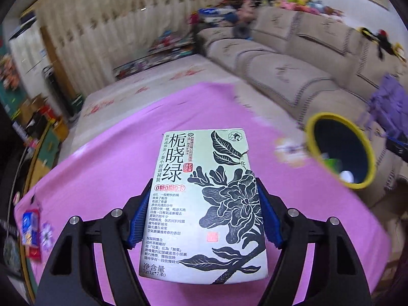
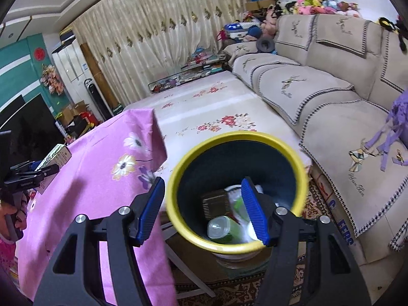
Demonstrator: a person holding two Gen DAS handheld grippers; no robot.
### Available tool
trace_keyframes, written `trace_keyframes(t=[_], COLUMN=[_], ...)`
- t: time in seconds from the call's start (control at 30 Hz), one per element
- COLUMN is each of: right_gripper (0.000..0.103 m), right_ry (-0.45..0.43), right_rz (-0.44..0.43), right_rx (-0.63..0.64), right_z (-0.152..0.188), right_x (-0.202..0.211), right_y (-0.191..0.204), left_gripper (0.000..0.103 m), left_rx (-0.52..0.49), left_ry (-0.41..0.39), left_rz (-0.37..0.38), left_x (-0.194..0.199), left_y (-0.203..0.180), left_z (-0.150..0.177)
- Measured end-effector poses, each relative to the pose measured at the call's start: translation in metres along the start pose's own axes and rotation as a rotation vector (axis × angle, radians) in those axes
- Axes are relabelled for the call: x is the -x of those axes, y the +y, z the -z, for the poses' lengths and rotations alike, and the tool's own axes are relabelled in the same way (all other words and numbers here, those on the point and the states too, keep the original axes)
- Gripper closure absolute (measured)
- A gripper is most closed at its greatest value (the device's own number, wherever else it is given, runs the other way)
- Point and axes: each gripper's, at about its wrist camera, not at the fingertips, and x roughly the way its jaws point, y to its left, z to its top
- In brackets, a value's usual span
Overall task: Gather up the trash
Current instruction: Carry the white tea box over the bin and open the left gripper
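A pale green tea box (image 1: 204, 204) with black flower print and Chinese text is held above the pink tablecloth (image 1: 102, 168). My left gripper (image 1: 204, 204) is shut on it, the blue pads pressing its two long sides. The yellow-rimmed bin (image 1: 341, 150) stands past the table's right edge. In the right wrist view my right gripper (image 2: 201, 211) is open over the bin (image 2: 193, 237), with nothing pinched between its pads. Inside the bin lie a green bottle (image 2: 224, 227) and wrappers. The left gripper (image 2: 33, 173) with the tea box (image 2: 57, 155) shows at the far left.
A blue and red snack wrapper (image 1: 30, 229) lies at the table's left edge. A beige sofa (image 2: 331, 97) runs along the right, with purple cloth (image 2: 397, 117) on it. A flowered floor mat (image 2: 216, 107) lies beyond the table. A person's hand (image 2: 10, 219) holds the left tool.
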Motion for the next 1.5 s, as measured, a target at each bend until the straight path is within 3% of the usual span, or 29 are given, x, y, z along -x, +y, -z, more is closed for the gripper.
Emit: trace_keyframes(t=[0.4, 0.53, 0.73, 0.8, 0.83, 1.0, 1.17, 1.27, 1.37, 1.5], right_gripper=[0.044, 0.044, 0.044, 0.043, 0.043, 0.043, 0.037, 0.035, 0.031, 0.026], right_ry=[-0.07, -0.078, -0.076, -0.073, -0.072, -0.056, -0.044, -0.042, -0.044, -0.073], right_rz=[0.105, 0.126, 0.134, 0.138, 0.14, 0.164, 0.133, 0.096, 0.046, -0.001], right_rx=[-0.071, -0.078, -0.11, -0.121, -0.124, -0.104, -0.011, 0.049, 0.121, 0.206], right_z=[0.01, 0.014, 0.023, 0.026, 0.027, 0.029, 0.035, 0.04, 0.045, 0.051], right_x=[0.044, 0.05, 0.054, 0.054, 0.054, 0.055, 0.06, 0.066, 0.074, 0.089], right_y=[-0.078, -0.093, -0.115, -0.12, -0.121, -0.114, -0.077, -0.049, -0.014, 0.029], left_gripper=[0.03, 0.03, 0.029, 0.014, 0.011, 0.011, 0.005, 0.005, 0.005, 0.005], left_rx=[-0.168, -0.211, -0.209, -0.193, -0.174, -0.076, 0.031, 0.099, 0.139, 0.247], left_ry=[0.03, 0.073, 0.124, 0.13, 0.125, 0.094, -0.067, -0.136, -0.196, -0.283], left_rz=[0.251, 0.285, 0.273, 0.264, 0.253, 0.24, 0.194, 0.161, 0.085, -0.08], left_x=[-0.044, -0.073, -0.123, -0.136, -0.14, -0.119, -0.035, 0.021, 0.07, 0.137], left_y=[-0.219, -0.278, -0.315, -0.318, -0.316, -0.282, -0.219, -0.175, -0.136, -0.084], left_z=[-0.058, -0.07, -0.089, -0.093, -0.094, -0.095, -0.072, -0.037, 0.002, 0.061])
